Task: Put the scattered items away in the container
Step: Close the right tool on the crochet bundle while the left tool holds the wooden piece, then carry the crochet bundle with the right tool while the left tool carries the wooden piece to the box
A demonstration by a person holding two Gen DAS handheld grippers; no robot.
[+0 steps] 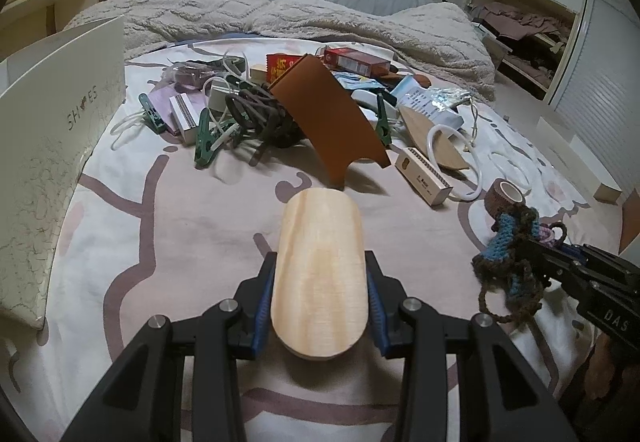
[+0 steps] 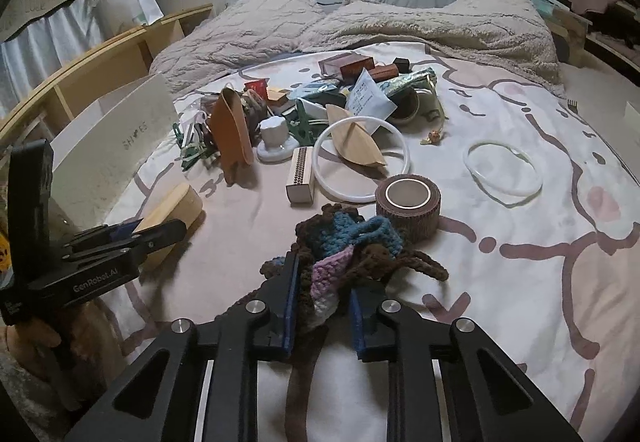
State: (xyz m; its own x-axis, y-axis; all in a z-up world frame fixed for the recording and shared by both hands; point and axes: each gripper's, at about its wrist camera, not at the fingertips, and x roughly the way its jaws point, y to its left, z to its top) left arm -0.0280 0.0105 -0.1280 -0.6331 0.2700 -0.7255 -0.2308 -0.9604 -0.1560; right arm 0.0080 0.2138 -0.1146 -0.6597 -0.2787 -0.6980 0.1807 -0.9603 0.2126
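On the bed, the left gripper (image 1: 320,278) pinches a wood block (image 1: 320,274), the right gripper (image 2: 324,294) a crochet piece (image 2: 348,246). Both picks look made; next each load needs carrying left to the shoebox (image 1: 60,145).

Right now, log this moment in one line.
left tongs: shut on wooden block | right tongs: shut on crochet piece | shoe box: left

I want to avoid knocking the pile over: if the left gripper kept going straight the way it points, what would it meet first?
Probably the brown leather piece, propped straight ahead of the left gripper and its wooden block; only bare bedsheet lies between, though depth is uncertain.
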